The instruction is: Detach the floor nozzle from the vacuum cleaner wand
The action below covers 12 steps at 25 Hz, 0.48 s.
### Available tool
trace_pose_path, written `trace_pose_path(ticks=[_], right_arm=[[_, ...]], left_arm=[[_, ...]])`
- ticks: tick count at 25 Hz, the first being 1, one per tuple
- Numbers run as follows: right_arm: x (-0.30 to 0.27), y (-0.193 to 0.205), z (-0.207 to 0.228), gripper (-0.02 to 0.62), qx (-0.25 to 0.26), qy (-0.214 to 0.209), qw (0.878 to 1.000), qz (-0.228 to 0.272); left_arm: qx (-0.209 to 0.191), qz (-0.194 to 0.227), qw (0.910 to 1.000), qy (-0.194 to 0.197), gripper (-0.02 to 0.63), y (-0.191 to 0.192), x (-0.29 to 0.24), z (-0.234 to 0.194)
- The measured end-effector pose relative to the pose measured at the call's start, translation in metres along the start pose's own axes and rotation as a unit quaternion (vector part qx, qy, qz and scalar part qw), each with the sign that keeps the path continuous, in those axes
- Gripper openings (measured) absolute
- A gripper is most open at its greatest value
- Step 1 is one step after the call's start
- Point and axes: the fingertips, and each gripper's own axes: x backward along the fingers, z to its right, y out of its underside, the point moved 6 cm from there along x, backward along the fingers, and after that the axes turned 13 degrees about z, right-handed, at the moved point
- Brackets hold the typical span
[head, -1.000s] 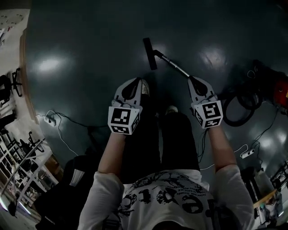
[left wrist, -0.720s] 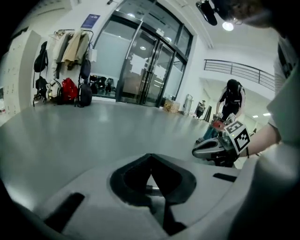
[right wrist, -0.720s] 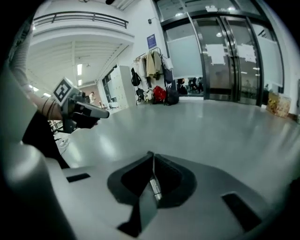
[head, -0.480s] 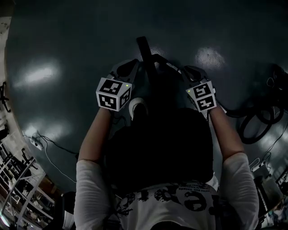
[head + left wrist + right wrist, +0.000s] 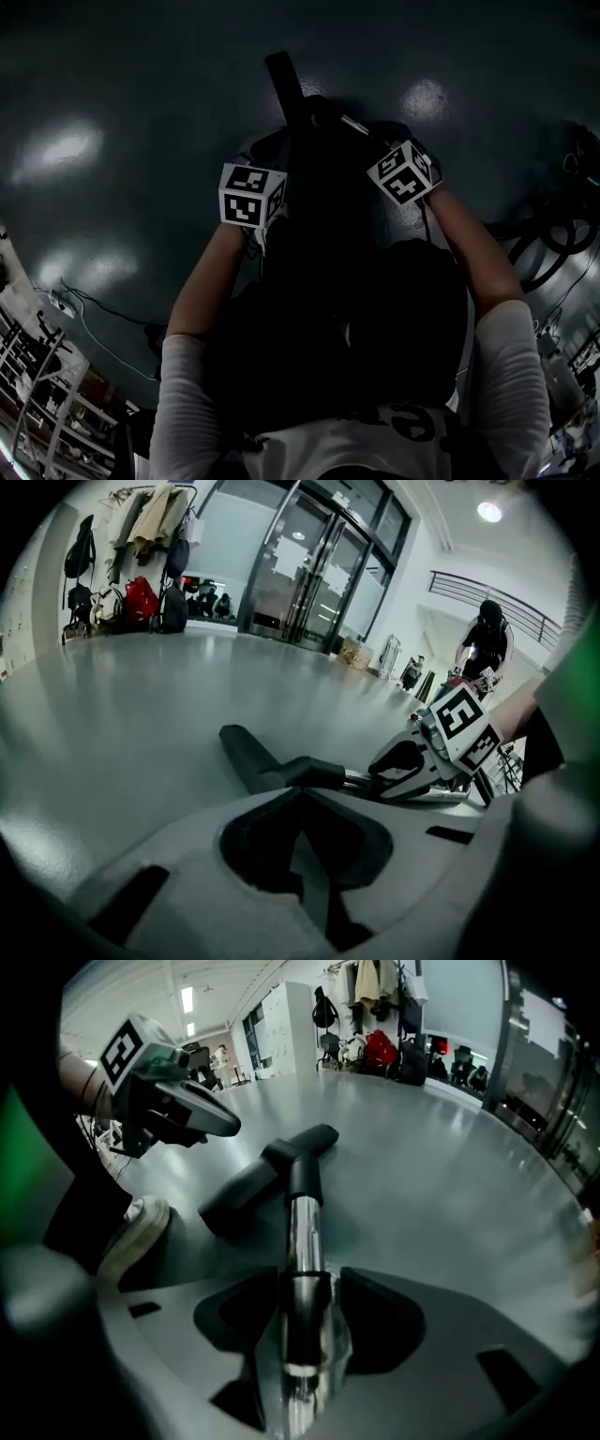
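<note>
The nozzle [image 5: 267,1180], a matt black bar, lies on the glossy grey floor [image 5: 450,1176], still socketed onto the polished metal wand [image 5: 302,1232]. The right hand-held gripper [image 5: 305,1283] has just been opened wide; the wand is straddled, not clamped. The left hand-held gripper [image 5: 300,799] is shut, empty, near the nozzle. Both have been lowered to the floor. Detachment is judged not begun.
</note>
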Motion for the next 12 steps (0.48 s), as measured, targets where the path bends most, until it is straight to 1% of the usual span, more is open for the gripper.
trace_pose_path(ticks=[5,8,10,12], right_arm=[[-0.035,0.003,-0.001,0.190,0.013,-0.024,0.998,-0.052],[-0.037,0.001,-0.001,0.190,0.018,-0.025,0.998,-0.063],[-0.038,0.001,-0.002,0.190,0.024,-0.024,0.998,-0.058],[-0.038,0.002,-0.003,0.190,0.023,-0.023,0.998,-0.057]], left_arm=[[0.004,-0.016,0.9999,-0.003,0.003,0.013,-0.005,-0.003],[-0.016,-0.003,0.9999,-0.004,0.008,0.013,-0.006,-0.004],[-0.022,-0.009,0.9997,0.002,0.031,0.019,-0.008,-0.004],[-0.007,-0.020,0.9997,0.014,0.087,0.027,-0.010,-0.002]])
